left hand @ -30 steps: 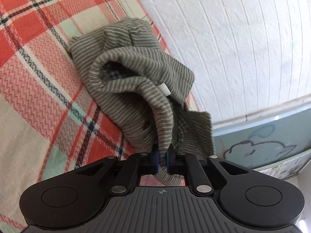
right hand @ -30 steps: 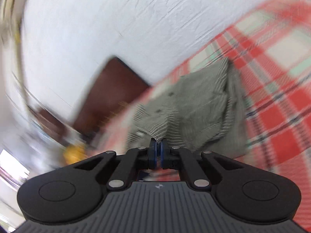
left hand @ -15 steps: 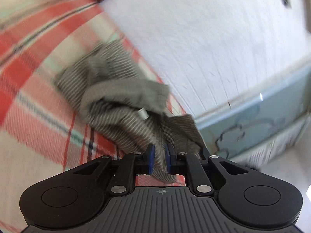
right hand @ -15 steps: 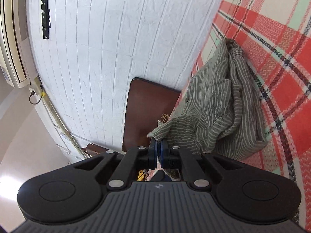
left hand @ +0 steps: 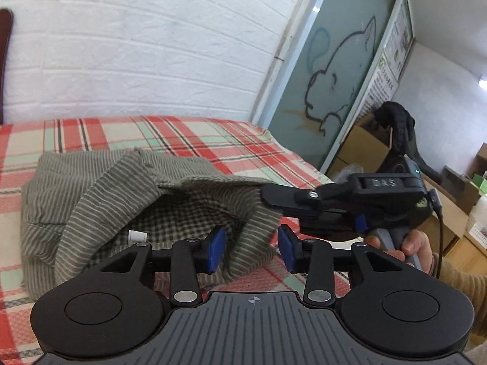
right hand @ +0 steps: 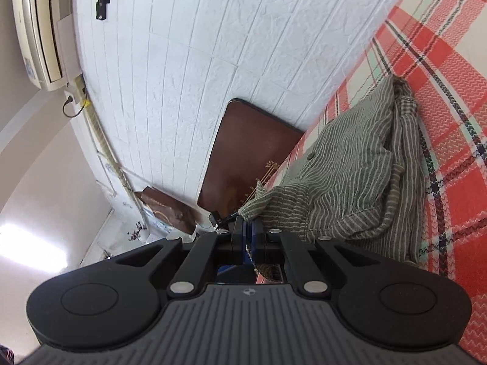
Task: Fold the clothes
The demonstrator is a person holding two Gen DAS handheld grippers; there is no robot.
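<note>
A grey striped shirt (left hand: 100, 200) lies bunched on the red plaid bed cover (left hand: 194, 140). Its checked lining and a white tag (left hand: 136, 236) show in the open fold. My left gripper (left hand: 252, 249) is open, its blue pads apart, with the shirt's near edge lying between and under them. My right gripper (right hand: 249, 231) is shut on a corner of the shirt (right hand: 344, 179) and holds it lifted off the bed. The right gripper also shows in the left wrist view (left hand: 268, 196), reaching in from the right onto the shirt's edge.
A white brick wall (left hand: 137, 45) runs behind the bed. A dark wooden headboard (right hand: 243, 158) stands at the bed's end. A glass door with a cat drawing (left hand: 328, 82) and cardboard boxes (left hand: 362, 143) are to the right. An air conditioner (right hand: 36, 27) hangs high.
My left gripper has opened and let go of the shirt, and it has swung to face along the bed. My right gripper stays shut on the shirt's corner.
</note>
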